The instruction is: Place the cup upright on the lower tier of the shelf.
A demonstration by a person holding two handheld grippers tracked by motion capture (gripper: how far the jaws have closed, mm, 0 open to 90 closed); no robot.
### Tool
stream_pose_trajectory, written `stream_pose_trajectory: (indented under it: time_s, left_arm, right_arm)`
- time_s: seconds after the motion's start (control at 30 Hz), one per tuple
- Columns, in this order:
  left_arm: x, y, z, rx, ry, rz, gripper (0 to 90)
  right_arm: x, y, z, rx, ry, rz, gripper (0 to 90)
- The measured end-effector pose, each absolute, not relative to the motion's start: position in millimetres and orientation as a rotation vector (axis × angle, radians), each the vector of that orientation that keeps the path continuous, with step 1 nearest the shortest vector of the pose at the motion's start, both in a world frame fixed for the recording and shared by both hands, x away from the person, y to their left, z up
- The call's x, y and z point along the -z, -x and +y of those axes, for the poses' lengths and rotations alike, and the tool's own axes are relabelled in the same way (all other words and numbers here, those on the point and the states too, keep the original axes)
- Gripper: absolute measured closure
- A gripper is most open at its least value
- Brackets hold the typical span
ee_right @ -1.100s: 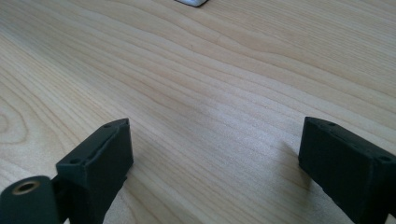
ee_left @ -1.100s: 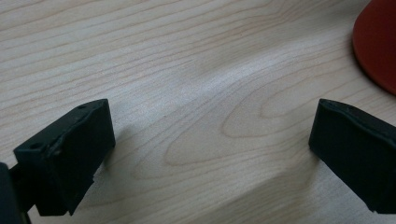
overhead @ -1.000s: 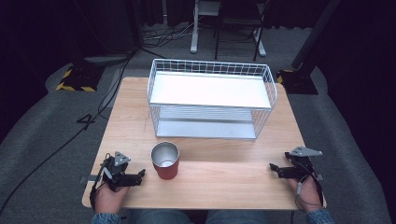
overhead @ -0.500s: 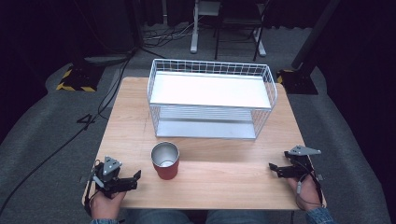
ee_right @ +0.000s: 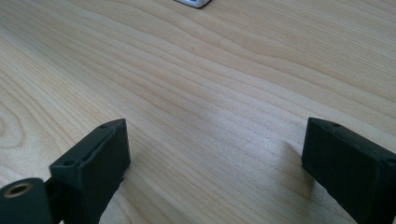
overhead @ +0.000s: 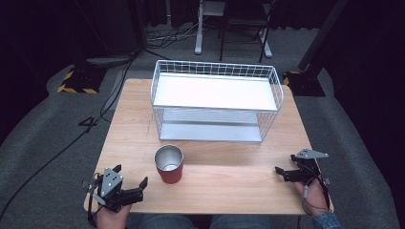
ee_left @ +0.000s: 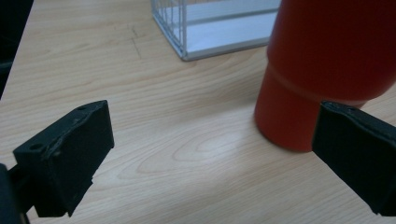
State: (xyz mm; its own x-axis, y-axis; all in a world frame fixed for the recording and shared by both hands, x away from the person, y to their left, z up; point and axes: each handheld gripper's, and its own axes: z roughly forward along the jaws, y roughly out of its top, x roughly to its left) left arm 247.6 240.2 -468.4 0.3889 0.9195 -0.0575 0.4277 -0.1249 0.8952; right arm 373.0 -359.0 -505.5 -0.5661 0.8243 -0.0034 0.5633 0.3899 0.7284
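A red cup [overhead: 169, 164] stands upright on the wooden bench [overhead: 215, 183], near its front edge and a little left of centre, well clear of the white wire basket [overhead: 217, 102] that sits farther back. The cup is a tall tumbler with a shiny metal inside, open at the top; in the left gripper view its red body [ee_left: 322, 60] steps in to a narrower base, and it has a smooth matte wall. The basket has thin white wire sides, a solid white shelf on top and a lower tray beneath it. The left gripper [overhead: 129, 185] rests low at the bench's front left corner, held by a hand [overhead: 111, 217], its jaws spread wide apart with nothing between them; the cup stands just beside its far jaw, ahead and to the side, not touching it as far as the high view shows. The right gripper [overhead: 282, 172] lies near the front right corner, well apart from the cup, its jaws likewise spread wide over bare wood [ee_right: 219, 107], holding nothing. A grey floor and dark cables surround the bench.
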Motion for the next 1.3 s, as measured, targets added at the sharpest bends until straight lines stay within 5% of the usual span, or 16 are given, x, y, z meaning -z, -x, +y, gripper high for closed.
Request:
stream_pose_trajectory:
  time_s: [1.3]
  left_arm:
    - [479.7,-271.2,172.8,-0.531,-1.785,1.094,0.0]
  right_arm:
    - [505.2,-371.6,-358.8,-1.001,-1.174,2.297,12.6]
